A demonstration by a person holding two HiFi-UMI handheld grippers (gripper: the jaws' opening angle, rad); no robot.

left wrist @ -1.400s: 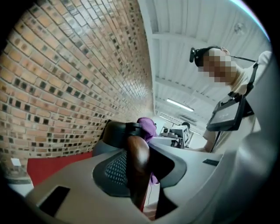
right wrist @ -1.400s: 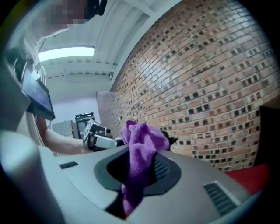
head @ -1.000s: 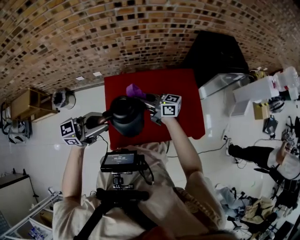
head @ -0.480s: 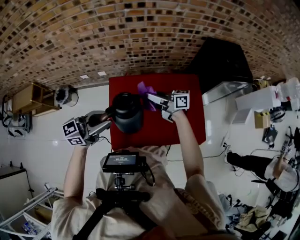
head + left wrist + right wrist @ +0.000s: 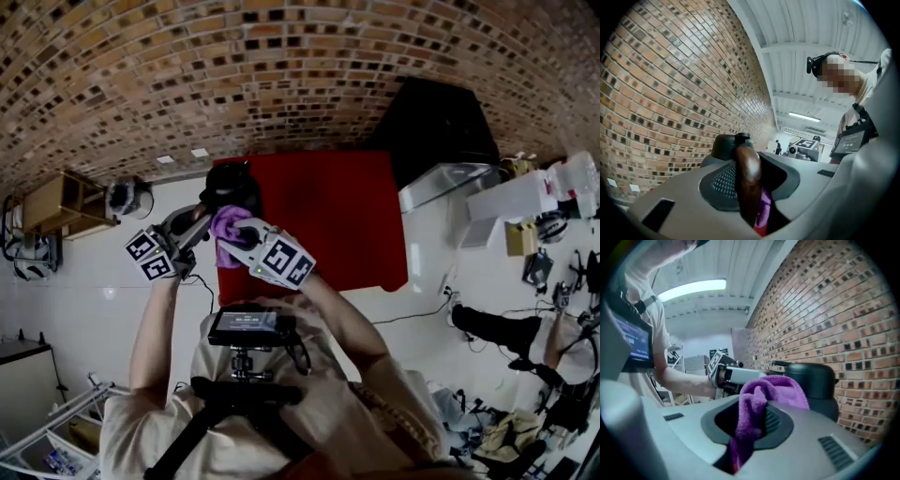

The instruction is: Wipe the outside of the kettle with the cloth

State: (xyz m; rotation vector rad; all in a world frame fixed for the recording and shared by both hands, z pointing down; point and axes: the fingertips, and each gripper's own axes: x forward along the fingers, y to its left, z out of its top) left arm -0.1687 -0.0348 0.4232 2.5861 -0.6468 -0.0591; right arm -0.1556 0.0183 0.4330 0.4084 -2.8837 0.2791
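Note:
The black kettle (image 5: 230,186) hangs over the left edge of the red table (image 5: 328,216). My left gripper (image 5: 192,228) is shut on its brown wooden handle (image 5: 747,173), which fills the gap between the jaws in the left gripper view, with the dark lid (image 5: 729,143) just beyond. My right gripper (image 5: 234,234) is shut on the purple cloth (image 5: 228,223), which it holds against the kettle's near side. In the right gripper view the cloth (image 5: 761,397) bunches up out of the jaws, with the kettle (image 5: 813,380) right behind it and the left gripper (image 5: 724,371) to its left.
A brick wall (image 5: 281,66) runs behind the table. A black cabinet (image 5: 441,122) stands at the table's right, with a wooden shelf (image 5: 61,202) on the white floor to the left. A chest-mounted camera (image 5: 248,323) sits below my grippers. Clutter and a person (image 5: 511,314) lie far right.
The kettle has moved left, to the table's left edge. My right gripper has swung with the cloth from the kettle's right side round to its near side.

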